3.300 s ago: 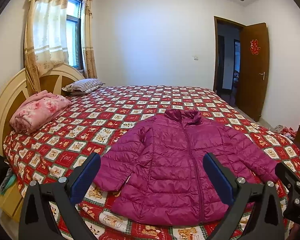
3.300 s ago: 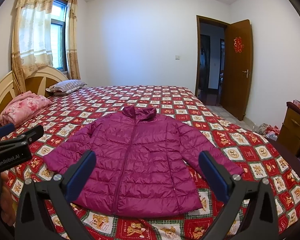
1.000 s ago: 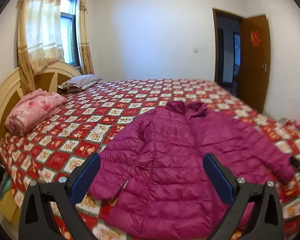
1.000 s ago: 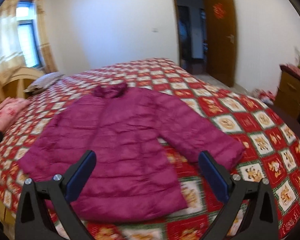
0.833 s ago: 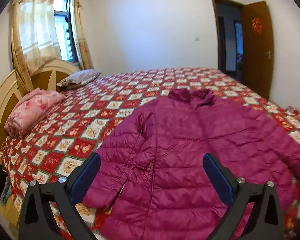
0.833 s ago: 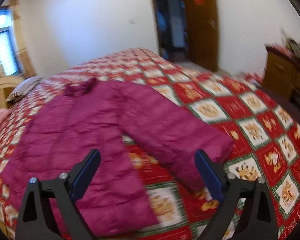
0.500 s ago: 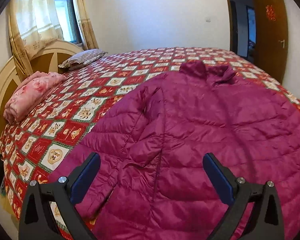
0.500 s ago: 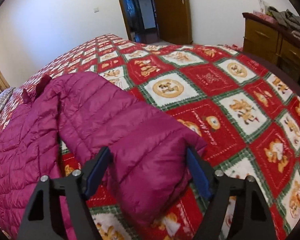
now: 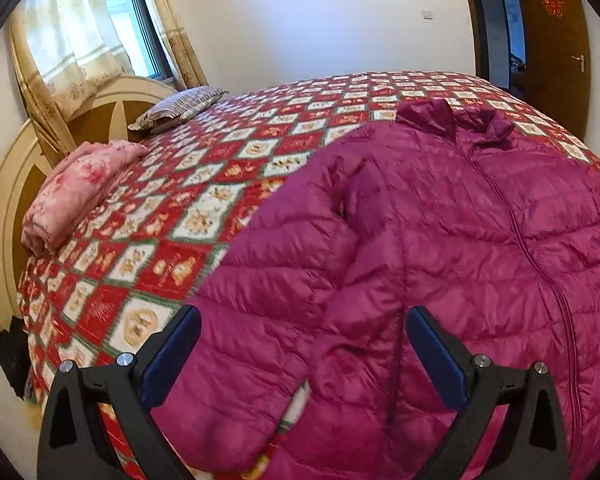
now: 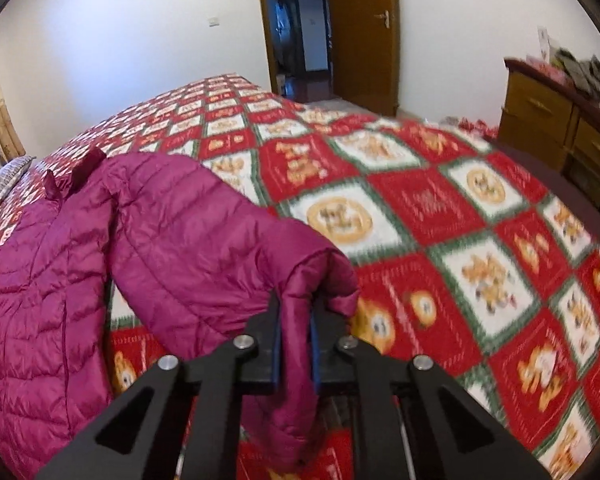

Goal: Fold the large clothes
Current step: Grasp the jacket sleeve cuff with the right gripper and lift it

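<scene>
Your right gripper (image 10: 294,332) is pinched on the cuff end of the jacket (image 10: 172,248) sleeve; the fabric bunches between the pads at lower centre of the right wrist view. Your left gripper (image 9: 300,344) stands wide, the other sleeve lying between its fingers with the pads clear of it. The magenta quilted jacket (image 9: 440,248) lies face up, zip closed, collar toward the far side, filling the lower right of the left view. It rests on a red-and-white patterned bedspread (image 9: 188,216). Upper left: curtained window (image 9: 100,28), arched headboard (image 9: 16,184), striped pillow (image 9: 176,106), folded pink blanket (image 9: 76,188). In the right view, the open wooden door (image 10: 360,32) is at top centre and the dresser (image 10: 560,120) at right edge.
</scene>
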{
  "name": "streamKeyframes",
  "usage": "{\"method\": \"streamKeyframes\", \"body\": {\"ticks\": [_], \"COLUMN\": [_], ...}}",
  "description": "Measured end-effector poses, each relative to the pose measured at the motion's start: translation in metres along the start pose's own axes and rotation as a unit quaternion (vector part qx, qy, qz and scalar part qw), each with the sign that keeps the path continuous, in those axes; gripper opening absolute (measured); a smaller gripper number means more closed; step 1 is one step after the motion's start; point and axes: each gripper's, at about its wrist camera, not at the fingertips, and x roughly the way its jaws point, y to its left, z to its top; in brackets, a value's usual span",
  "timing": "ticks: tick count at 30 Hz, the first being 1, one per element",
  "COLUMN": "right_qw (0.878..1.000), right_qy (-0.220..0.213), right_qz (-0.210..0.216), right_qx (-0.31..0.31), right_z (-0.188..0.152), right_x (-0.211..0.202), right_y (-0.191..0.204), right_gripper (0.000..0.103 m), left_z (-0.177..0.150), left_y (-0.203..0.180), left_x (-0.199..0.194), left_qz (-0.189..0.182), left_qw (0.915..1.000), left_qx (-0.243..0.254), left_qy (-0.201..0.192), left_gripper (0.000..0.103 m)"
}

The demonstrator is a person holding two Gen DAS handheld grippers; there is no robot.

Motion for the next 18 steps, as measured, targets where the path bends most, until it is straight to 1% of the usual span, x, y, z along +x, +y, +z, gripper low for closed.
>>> {"method": "streamKeyframes", "body": {"ticks": [3,5,6,10,15,18], "right_qw": [0.999,0.998,0.997,0.993,0.987,0.982], "right_qy": [-0.022,-0.042,-0.053,-0.075,-0.092,-0.100], "right_qz": [-0.003,0.002,0.007,0.030,0.055,0.070], "right_qx": [-0.023,-0.040,-0.052,-0.090,-0.123,-0.143], "right_z": [0.016,0.027,0.033,0.049,0.055,0.052], "right_x": [-0.005,-0.013,-0.018,-0.027,-0.026,-0.025], "right_y": [0.015,0.030,0.039,0.081,0.131,0.159], "right_gripper": [0.011,0.011,0.011,0.011,0.011,0.011], "left_z": [0.012,0.018,0.020,0.024,0.026,0.027], "left_y": [0.004,0.007,0.008,0.008,0.006,0.009], "left_x": [0.001,0.003,0.004,0.009,0.012,0.014], "left_qz": [0.007,0.005,0.005,0.003,0.000,0.001], "left_qw": [1.0000,0.9999,0.9999,0.9999,0.9999,0.9999], "left_qx": [0.001,-0.006,-0.008,-0.014,-0.013,-0.016], "left_qy": [-0.006,-0.006,-0.006,-0.005,-0.007,-0.008], "left_gripper": [0.102,0.102,0.102,0.102,0.102,0.102]}}
